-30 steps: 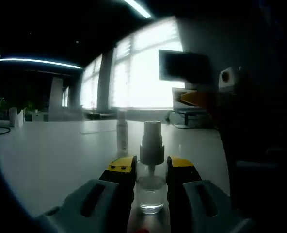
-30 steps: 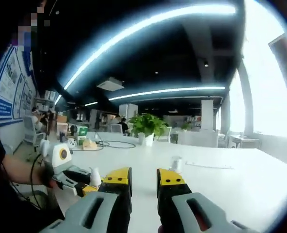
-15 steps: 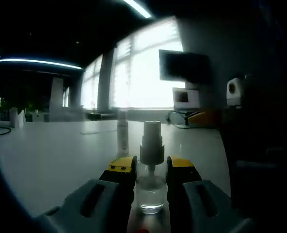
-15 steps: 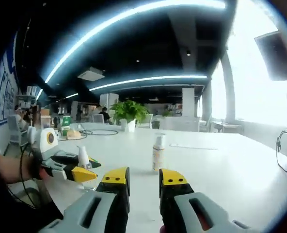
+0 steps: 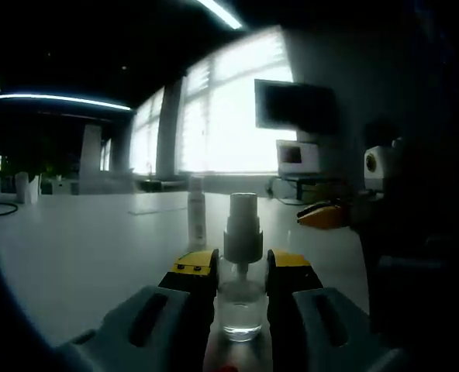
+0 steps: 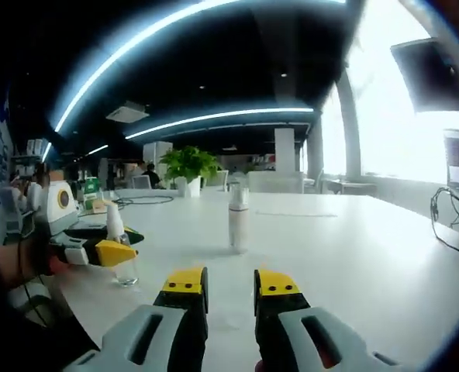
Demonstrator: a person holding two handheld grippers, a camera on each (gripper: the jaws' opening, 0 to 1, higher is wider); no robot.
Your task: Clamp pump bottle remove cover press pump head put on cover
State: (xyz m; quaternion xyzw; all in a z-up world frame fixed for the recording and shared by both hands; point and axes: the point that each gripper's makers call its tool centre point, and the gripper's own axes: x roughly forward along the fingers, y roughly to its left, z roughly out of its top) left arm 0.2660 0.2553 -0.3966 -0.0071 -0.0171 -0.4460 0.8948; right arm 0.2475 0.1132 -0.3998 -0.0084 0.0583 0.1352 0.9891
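Open-plan office, long ceiling light strips, bright windows, wide white matte surface (image 6: 353, 256). Small clear round pump bottle (image 5: 240, 306) standing upright on that surface, pinched at its body between the yellow-tipped jaws of the left hand-held gripper (image 5: 241, 267), white ribbed pump head (image 5: 243, 229) bare above the jaws, exactly as 1 second ago. In the right gripper view, same bottle (image 6: 124, 267) at the left, clamped by the left hand-held gripper (image 6: 98, 249).

Changed over the last second: right hand-held gripper (image 6: 220, 285) swung round from a higher, turned-away pose toward the bottle, its yellow tip (image 5: 322, 215) now lower and nearer the pump head in the left gripper view. Jaws slightly spread, nothing between them. Likely meaning: cover already off, pressing of the pump head next.

Tall slim translucent white cylinder (image 6: 238, 218), glossy plastic, probably the removed cover, upright mid-surface, well apart from the bottle (image 5: 195, 215). Potted green plant (image 6: 189, 167) beyond.
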